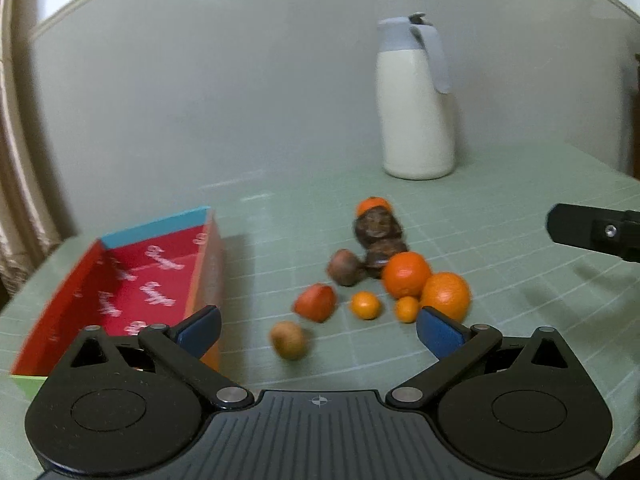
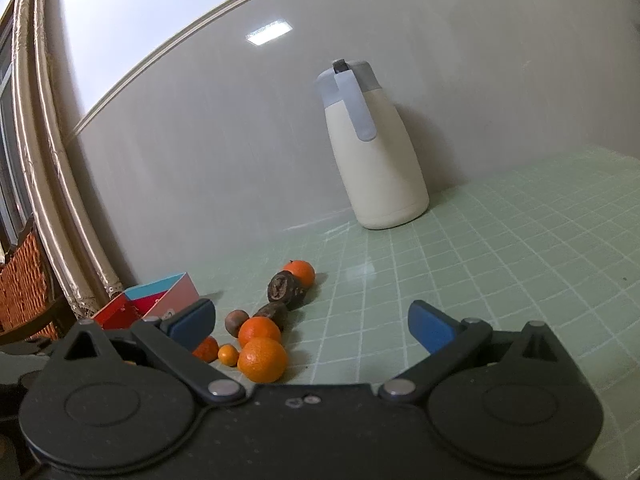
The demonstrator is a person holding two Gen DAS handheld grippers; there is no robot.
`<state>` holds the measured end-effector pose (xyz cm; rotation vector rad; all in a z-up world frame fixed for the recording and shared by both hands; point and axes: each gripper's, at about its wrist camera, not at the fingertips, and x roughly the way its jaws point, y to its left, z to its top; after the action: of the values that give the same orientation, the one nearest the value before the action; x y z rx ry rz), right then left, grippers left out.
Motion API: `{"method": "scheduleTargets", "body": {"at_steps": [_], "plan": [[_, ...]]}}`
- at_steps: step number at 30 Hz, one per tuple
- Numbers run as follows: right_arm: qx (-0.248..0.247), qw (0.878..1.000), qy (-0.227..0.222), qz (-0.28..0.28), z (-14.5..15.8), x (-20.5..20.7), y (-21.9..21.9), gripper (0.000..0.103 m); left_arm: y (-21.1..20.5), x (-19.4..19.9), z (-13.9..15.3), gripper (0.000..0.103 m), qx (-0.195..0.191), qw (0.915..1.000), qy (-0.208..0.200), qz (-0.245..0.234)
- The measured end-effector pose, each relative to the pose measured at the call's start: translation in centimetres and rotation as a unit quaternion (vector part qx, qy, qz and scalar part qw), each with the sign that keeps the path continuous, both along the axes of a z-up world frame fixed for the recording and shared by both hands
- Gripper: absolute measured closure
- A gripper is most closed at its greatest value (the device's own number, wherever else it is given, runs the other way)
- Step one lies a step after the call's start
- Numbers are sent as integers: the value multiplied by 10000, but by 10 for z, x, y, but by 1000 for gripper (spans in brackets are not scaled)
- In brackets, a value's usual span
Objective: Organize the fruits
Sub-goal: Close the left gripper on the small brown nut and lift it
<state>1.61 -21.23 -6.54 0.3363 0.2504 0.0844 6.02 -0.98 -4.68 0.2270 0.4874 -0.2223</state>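
Approaching tan fruit (image 1: 289,340), perhaps a longan | left gripper (image 1: 318,326) and right gripper (image 2: 310,326) both released, empty | we centre, clamp gently, lift into red box (image 1: 120,280)

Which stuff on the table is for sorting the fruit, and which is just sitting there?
For the job:
- oranges
- small tangerines
- red fruit
- brown fruits
- red box

Just sitting there:
- white jug
- green mat
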Motion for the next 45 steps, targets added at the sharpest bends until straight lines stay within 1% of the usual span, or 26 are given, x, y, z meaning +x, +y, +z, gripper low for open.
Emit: {"method": "scheduleTargets", "body": {"at_steps": [3, 6, 7, 8, 9, 10, 11, 12, 14, 15, 18, 21, 24, 26, 28, 31, 34, 36, 39, 40, 42, 43, 45], "plan": [[-32, 10000, -9, -29, -1, 2, 1, 0, -5, 11, -8, 0, -57, 9998, 177, -14], [29, 10000, 40, -19, -3, 5, 1, 0, 2, 22, -17, 1, -154, 9991, 350, 201], [52, 10000, 59, -9, -3, 7, 2, 0, 5, 23, -19, 6, -184, 9988, 358, 263], [69, 10000, 63, 5, -4, 7, 2, 0, 6, 24, -20, 11, -123, 9989, 306, 327], [78, 9999, 63, 22, -4, 8, 3, 0, 8, 25, -21, 12, -90, 9989, 291, 344], [82, 9999, 64, 39, -4, 9, 4, 0, 9, 26, -21, 15, -104, 9990, 272, 352], [87, 9999, 69, 58, -4, 10, 5, 0, 10, 26, -20, 23, -116, 9989, 238, 380], [100, 9999, 79, 87, -5, 11, 7, 0, 11, 26, -21, 28, -104, 9989, 204, 410], [142, 9997, 109, 145, -5, 13, 9, 0, 14, 27, -21, 45, -82, 9987, 181, 460], [158, 9997, 116, 168, -5, 13, 10, 0, 17, 28, -20, 47, -105, 9987, 182, 467], [165, 9995, 117, 224, -5, 15, 13, 0, 18, 28, -19, 48, -74, 9988, 188, 452], [176, 9995, 128, 245, -6, 16, 14, 0, 9, 24, -18, 48, -92, 9993, 152, 316], [178, 9994, 127, 260, -6, 16, 15, 0, 3, 32, -22, 49, -197, 9984, 342, 396], [166, 9994, 146, 264, -7, 16, 15, 0, 6, 38, -25, 58, -256, 9970, 462, 558], [170, 9994, 167, 259, -7, 16, 14, 0, 8, 39, -28, 64, -280, 9960, 517, 671], [248, 9993, 173, 220, -7, 16, 11, 0, 9, 41, -33, 65, -317, 9950, 619, 721], [299, 9991, 186, 216, -7, 16, 11, 0, 8, 41, -34, 65, -302, 9952, 590, 714], [231, 9993, 207, 222, -8, 16, 13, 0, 7, 41, -35, 65, -298, 9954, 573, 705], [-1, 9996, 251, 125, -7, 16, 16, 0, 9, 41, -34, 65, -375, 9950, 592, 713], [-74, 9996, 271, 75, -8, 16, 16, 0, 10, 41, -34, 66, -398, 9948, 599, 720], [-175, 9992, 349, -32, -9, 17, 16, 0, 9, 40, -34, 76, -461, 9948, 622, 665], [-181, 9990, 408, -55, -11, 18, 16, 0, 8, 40, -34, 79, -468, 9949, 633, 632], [-115, 9988, 477, -49, -13, 19, 14, 0, 5, 39, -33, 79, -422, 9952, 611, 636]]}}
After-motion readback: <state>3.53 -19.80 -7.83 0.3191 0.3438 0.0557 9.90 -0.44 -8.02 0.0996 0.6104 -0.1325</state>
